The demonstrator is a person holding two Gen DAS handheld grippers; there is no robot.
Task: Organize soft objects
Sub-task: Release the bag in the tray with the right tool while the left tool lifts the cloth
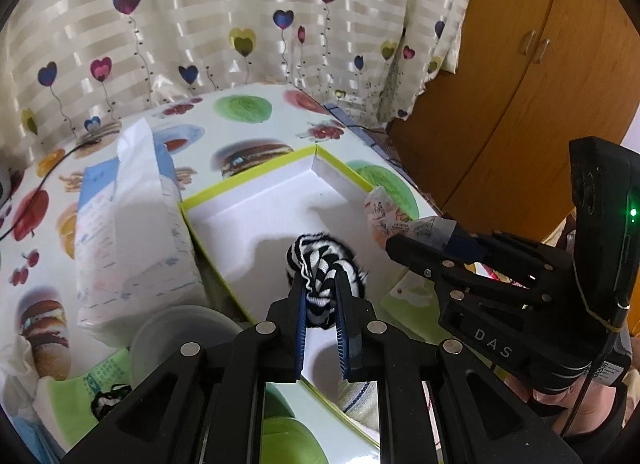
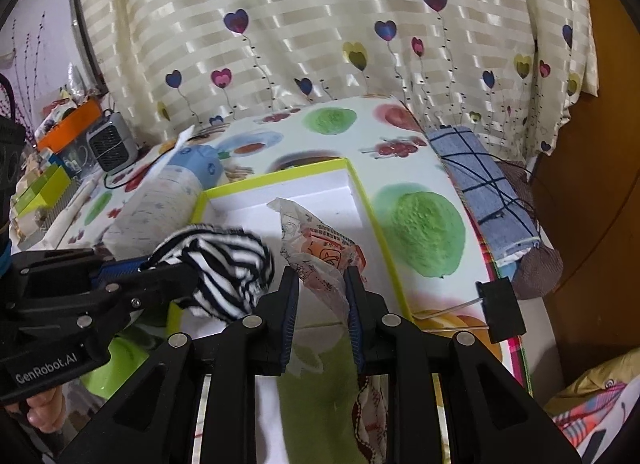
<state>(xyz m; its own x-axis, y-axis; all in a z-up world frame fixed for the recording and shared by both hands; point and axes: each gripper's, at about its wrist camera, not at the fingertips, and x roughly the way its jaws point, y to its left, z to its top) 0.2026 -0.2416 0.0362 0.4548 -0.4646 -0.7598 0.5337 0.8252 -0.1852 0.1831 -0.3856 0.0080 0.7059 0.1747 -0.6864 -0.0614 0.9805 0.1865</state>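
Left gripper [image 1: 322, 284] is clamped on a black-and-white striped sock ball [image 1: 320, 260]; we see the blue pads biting into the fabric from both sides. Right gripper [image 2: 322, 276] is clenched on a crinkly printed plastic wrapper [image 2: 320, 256], pads pinching it, loose end trailing forward.

Both loads hang over the white tray with the lime-green rim [image 1: 248, 179]: sock ball over its near half, wrapper over its right-hand edge as the left wrist view shows it. We can't tell whether either touches the tray floor.

Just left of the tray, touching its wall, lies a soft pack of tissues [image 1: 132, 223] with a sheet sticking out of the top. Near that, closer to us, sits a round translucent lid [image 1: 180, 336] and a second scrap of striped fabric [image 1: 108, 400].

All of it rests on a table under a fruit-and-burger print cloth [image 2: 424, 232]. A folded blue checked towel [image 2: 480, 183] lies at the right edge, a black binder clip [image 2: 502, 312] near it. Heart-print curtain [image 2: 320, 43] behind; wooden cabinet [image 1: 520, 83] to the right.
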